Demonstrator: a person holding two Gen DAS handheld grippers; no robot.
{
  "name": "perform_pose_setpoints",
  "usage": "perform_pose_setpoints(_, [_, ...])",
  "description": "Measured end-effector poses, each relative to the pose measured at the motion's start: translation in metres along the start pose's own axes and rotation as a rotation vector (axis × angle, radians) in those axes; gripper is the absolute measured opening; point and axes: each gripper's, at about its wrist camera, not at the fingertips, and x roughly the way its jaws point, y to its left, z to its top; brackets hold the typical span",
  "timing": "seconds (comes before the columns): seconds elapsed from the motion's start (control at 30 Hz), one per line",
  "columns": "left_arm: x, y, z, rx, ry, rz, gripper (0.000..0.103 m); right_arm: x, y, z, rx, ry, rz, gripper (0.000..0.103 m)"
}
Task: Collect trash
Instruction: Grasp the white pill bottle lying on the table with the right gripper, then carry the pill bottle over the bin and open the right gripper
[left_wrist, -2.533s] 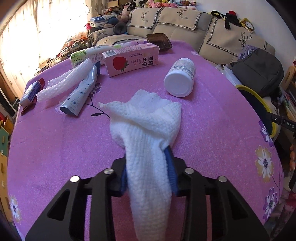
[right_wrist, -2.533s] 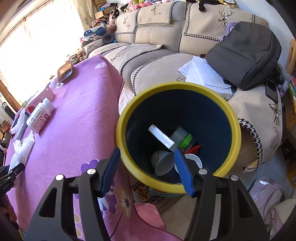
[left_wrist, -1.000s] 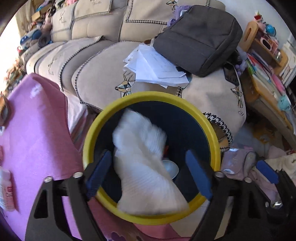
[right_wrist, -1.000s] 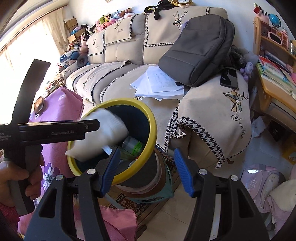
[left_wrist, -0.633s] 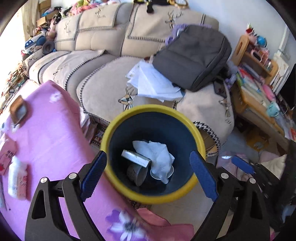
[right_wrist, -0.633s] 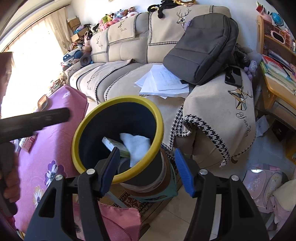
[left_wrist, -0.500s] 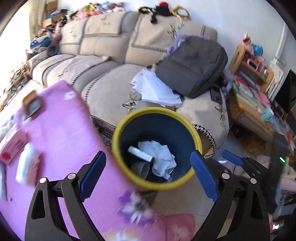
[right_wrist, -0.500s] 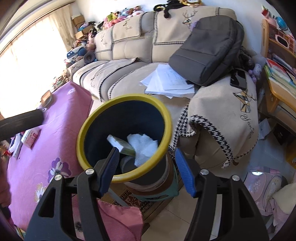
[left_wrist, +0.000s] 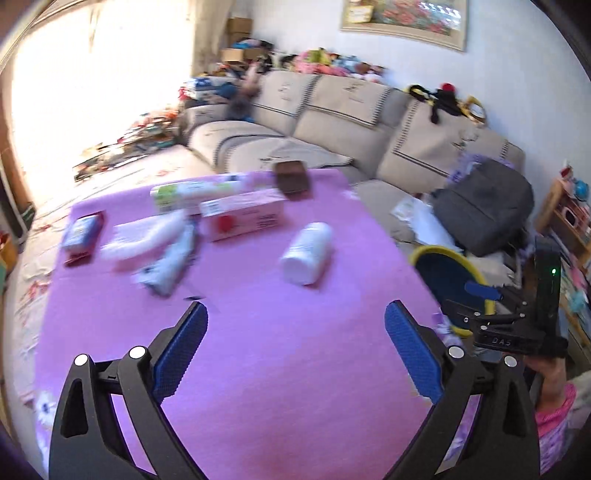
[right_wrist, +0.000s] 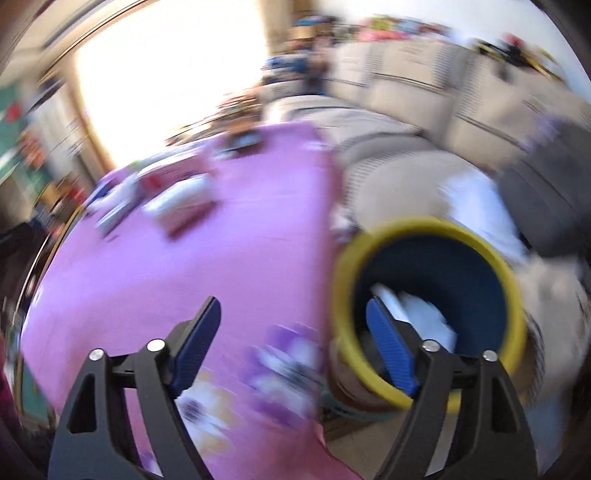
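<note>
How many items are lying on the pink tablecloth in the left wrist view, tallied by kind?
Cartons: 2, pink carton and green-white carton
White bottle: 1
Tube: 1
White foam net: 1
Blue packet: 1
Brown tray: 1
Total: 7

i've got the table (left_wrist: 295, 369) under a pink-purple cloth with flower prints. lying on it: a white bottle (left_wrist: 306, 253) on its side near the middle, a pink strawberry carton (left_wrist: 243, 218) behind it, a green-and-white tube (left_wrist: 195, 194) further back, a dark tray (left_wrist: 291, 179) at the far edge, white mesh wrap (left_wrist: 144, 238), a pale blue tube (left_wrist: 166, 267), and a small blue packet (left_wrist: 81, 230) far left.
</note>
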Motion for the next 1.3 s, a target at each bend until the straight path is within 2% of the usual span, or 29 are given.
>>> perform_pose_setpoints(0.03, [-0.005, 0.012, -0.003, -0.008, -0.005, 0.014, 0.095, 0.008, 0.011, 0.008, -0.047, 0.001, 0.034, 0.084])
perform_pose_setpoints(0.1, [-0.016, 0.034, -0.010, -0.016, -0.019, 0.048, 0.095, 0.022, 0.030, 0.023, -0.124, -0.006, 0.105, 0.094])
perform_pose_setpoints(0.2, [-0.026, 0.055, -0.019, -0.009, -0.049, 0.106, 0.098, 0.041, 0.050, 0.044, -0.227, -0.025, 0.179, 0.096])
perform_pose_setpoints(0.27, [-0.029, 0.068, -0.023, -0.019, -0.060, 0.126, 0.098, 0.053, 0.060, 0.054, -0.297, -0.025, 0.197, 0.096])
perform_pose_setpoints(0.37, [-0.028, 0.080, -0.023, -0.037, -0.059, 0.114, 0.098, 0.079, 0.069, 0.072, -0.371, 0.016, 0.194, 0.096])
perform_pose_setpoints(0.5, [-0.025, 0.078, -0.022, -0.030, -0.064, 0.106, 0.098, 0.101, 0.070, 0.089, -0.400, 0.046, 0.197, 0.096])
perform_pose_setpoints(0.77, [-0.008, 0.079, -0.024, -0.054, -0.024, 0.099, 0.098, 0.136, 0.079, 0.107, -0.461, 0.106, 0.238, 0.096])
perform_pose_setpoints(1.07, [0.003, 0.081, -0.025, -0.056, -0.006, 0.094, 0.098, 0.159, 0.084, 0.109, -0.463, 0.183, 0.269, 0.096])
perform_pose_setpoints(1.27, [0.007, 0.081, -0.027, -0.060, 0.004, 0.094, 0.098, 0.164, 0.092, 0.106, -0.461, 0.191, 0.251, 0.096])
perform_pose_setpoints(1.3, [0.007, 0.081, -0.027, -0.060, 0.003, 0.094, 0.098, 0.164, 0.092, 0.105, -0.463, 0.191, 0.246, 0.091])
